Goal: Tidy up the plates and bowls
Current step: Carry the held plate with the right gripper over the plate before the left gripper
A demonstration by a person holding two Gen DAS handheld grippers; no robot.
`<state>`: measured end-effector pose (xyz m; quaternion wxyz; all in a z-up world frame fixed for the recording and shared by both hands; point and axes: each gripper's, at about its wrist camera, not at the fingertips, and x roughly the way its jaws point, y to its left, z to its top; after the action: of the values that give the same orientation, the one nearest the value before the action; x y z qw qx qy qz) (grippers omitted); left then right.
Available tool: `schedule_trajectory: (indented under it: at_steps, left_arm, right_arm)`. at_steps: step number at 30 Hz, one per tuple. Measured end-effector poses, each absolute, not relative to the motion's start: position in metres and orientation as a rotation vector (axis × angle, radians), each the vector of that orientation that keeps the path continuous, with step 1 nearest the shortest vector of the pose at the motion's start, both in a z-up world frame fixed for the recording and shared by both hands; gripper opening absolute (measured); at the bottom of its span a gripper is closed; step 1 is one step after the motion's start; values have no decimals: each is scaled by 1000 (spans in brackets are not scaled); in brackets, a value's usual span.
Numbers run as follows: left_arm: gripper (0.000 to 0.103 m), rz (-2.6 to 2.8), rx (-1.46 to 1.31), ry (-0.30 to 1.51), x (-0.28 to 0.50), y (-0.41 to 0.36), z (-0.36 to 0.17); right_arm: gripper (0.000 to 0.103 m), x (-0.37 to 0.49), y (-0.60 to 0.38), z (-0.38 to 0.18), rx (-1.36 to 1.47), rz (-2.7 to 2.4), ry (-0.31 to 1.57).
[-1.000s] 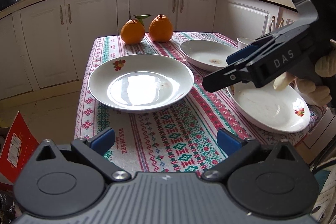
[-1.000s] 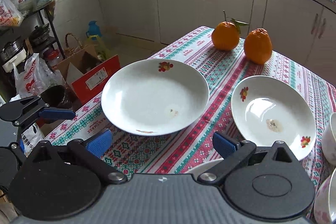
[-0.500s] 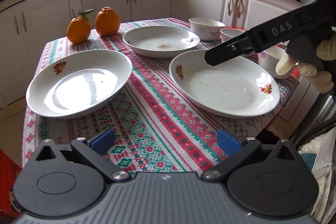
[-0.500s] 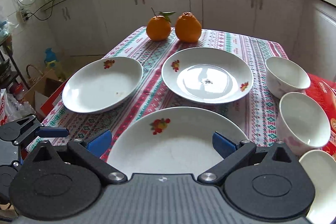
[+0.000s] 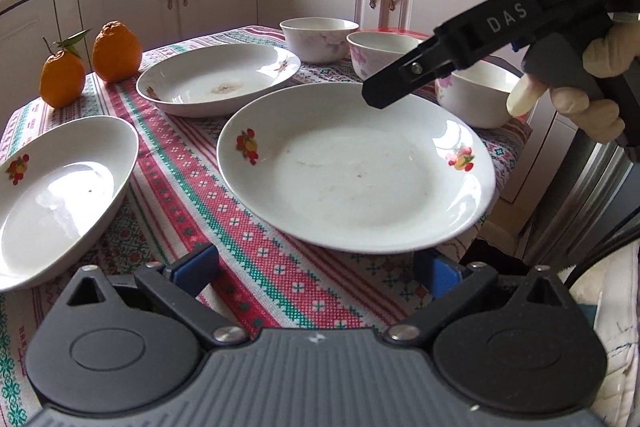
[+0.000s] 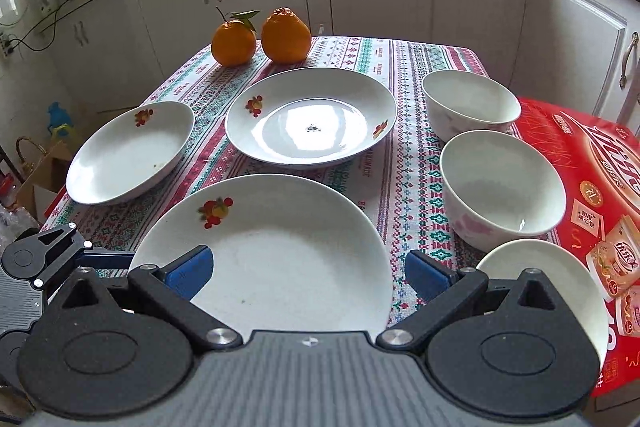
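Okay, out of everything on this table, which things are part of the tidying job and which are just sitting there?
Job: three plates, three bowls.

Lying about: two oranges, red box, tablecloth.

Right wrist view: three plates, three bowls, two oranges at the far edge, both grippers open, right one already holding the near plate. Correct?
Not quite. In the right wrist view the right gripper is open above the near plate, gripping nothing. Otherwise right: three plates, three bowls, two oranges at the far edge, left gripper open too.

Left tool, right tool: black bodies, blue pads, silver screws, "DAS" lettering; pale glove.
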<state>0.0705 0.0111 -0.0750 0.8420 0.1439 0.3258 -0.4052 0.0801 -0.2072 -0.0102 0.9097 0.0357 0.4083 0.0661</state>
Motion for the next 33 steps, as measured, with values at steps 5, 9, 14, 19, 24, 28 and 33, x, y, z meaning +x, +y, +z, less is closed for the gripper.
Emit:
schedule_trajectory:
  at_steps: [5,9,14,19,24,28,33]
  left_arm:
    - [103,-892,316,677,74,12,-76]
    - [103,-910,325,676,75,12,-75]
    - [102,-947,348,687,78,11,-74]
    - [102,-997,369,678,79,9,-74]
    - [102,-1028,357,677,82,7,-74]
    - [102,-1029,351,677,83,5,-75]
    - [102,-1039,338,683,85,3,-74]
  right_arm:
    - [103,87,-213,-14,106,163,870]
    - [103,94,-216,-18,100,194,905]
    - [103,107,-220,-19,76,232,956]
    - [103,120,-223,-22,67,308,1011]
    - [103,134,-223,-27,53,342,1069]
    - [103,142,-223,-32,33,362,1087]
    - [100,150,-225,-35,25,384,1100]
